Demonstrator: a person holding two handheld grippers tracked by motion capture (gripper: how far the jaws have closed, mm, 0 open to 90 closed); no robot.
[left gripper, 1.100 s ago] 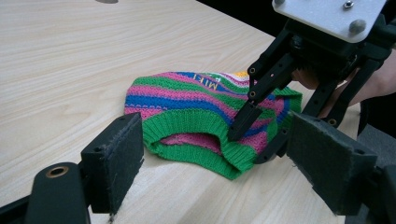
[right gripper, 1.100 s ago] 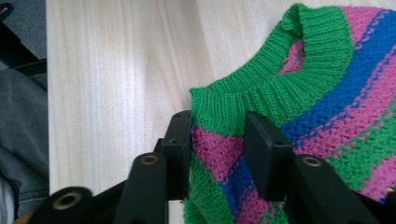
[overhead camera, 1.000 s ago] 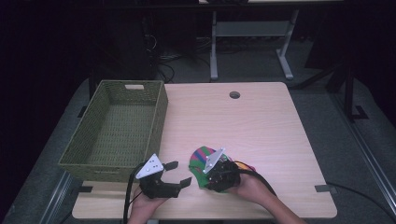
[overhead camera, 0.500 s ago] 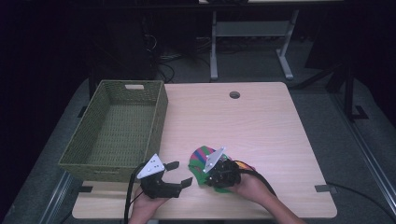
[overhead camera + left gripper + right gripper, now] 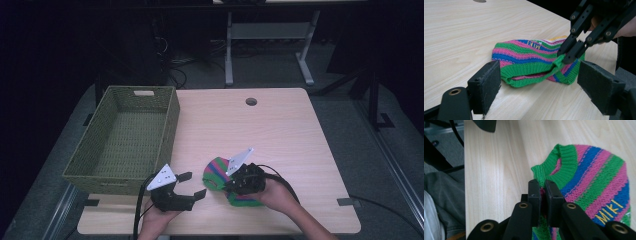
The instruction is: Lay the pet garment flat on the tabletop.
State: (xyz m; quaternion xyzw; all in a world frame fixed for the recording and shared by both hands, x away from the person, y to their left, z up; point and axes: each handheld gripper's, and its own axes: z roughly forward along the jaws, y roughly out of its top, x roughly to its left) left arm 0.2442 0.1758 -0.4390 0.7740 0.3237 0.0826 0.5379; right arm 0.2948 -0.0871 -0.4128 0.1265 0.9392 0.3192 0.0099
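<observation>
Near the table's front edge, the right gripper (image 5: 543, 185) pinches the striped knit hat's (image 5: 594, 187) green cuff; the left gripper (image 5: 537, 82) waits open beside it. Lift slowly, keeping the cuff clamped, toward the basket (image 5: 125, 135).

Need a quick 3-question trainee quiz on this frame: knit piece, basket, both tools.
1. True or false: the right tool is shut on the green cuff of the striped knit.
2. What lies in the wicker basket? A) the knit B) nothing visible C) a tool
3. Fill in: the left tool has its jaws ____, beside the knit.

Key: 1 true; 2 B; 3 open
</observation>
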